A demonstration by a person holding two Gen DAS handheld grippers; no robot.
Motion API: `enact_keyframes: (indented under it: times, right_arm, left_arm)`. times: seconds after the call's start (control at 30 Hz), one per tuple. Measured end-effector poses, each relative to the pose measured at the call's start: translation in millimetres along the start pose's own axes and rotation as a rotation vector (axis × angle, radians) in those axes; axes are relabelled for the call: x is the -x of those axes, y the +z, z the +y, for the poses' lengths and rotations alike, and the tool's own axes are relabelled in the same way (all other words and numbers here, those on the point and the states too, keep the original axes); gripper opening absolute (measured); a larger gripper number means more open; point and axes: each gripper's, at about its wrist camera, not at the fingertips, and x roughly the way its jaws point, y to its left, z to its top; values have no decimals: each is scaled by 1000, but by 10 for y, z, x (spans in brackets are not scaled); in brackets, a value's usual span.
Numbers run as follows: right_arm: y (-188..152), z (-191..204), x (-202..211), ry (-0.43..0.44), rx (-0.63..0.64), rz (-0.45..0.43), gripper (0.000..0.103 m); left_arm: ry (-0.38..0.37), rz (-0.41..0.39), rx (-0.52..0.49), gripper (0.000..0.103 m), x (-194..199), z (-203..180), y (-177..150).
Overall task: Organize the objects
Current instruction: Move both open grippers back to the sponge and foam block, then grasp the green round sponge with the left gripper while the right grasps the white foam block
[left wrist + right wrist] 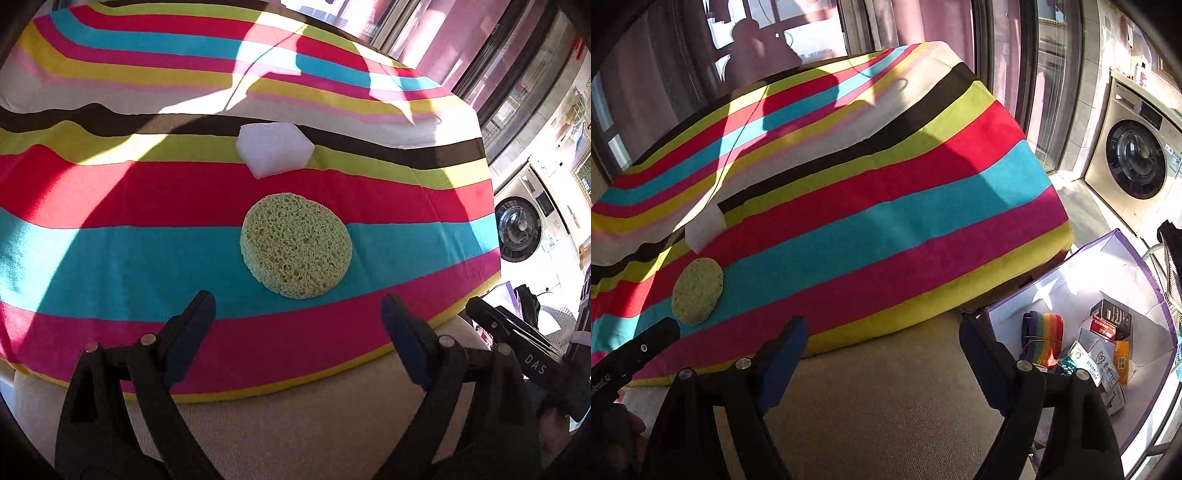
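Note:
A round green sponge (295, 246) lies on the striped cloth (110, 258), with a white foam block (274, 149) just beyond it. My left gripper (297, 314) hovers open in front of the sponge, nothing between its blue pads. In the right wrist view the sponge (697, 291) and the foam block (703, 228) sit far left. My right gripper (882, 334) is open and empty over the beige surface at the cloth's near edge. The other gripper's black body shows at the lower right of the left wrist view and the lower left of the right wrist view.
A purple-edged storage box (1123, 251) stands on the floor at right, holding a rainbow band (1043, 338) and several small cartons. A washing machine (1134, 158) stands behind it. Glass doors and curtains run along the far side. A beige cushion (879, 398) lies under the cloth.

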Motion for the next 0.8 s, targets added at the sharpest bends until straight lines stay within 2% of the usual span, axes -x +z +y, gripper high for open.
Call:
enact_keyframes:
  times: [0.13, 0.6, 0.67, 0.73, 0.8]
  right_arm:
    - [43, 114, -68, 18, 28, 3, 85]
    - [151, 307, -275, 64, 49, -5, 85]
    - [168, 320, -299, 72, 48, -6, 85]
    - [181, 333, -324, 76, 46, -6, 85]
    - [198, 350, -353, 80, 45, -5, 85]
  left_arm:
    - [35, 22, -65, 92, -115, -10, 95]
    - [158, 14, -283, 96, -411, -224, 244]
    - [165, 6, -308, 93, -409, -260, 224]
    - [167, -4, -320, 84, -397, -274, 223]
    - [153, -12, -312, 83, -379, -258, 224]
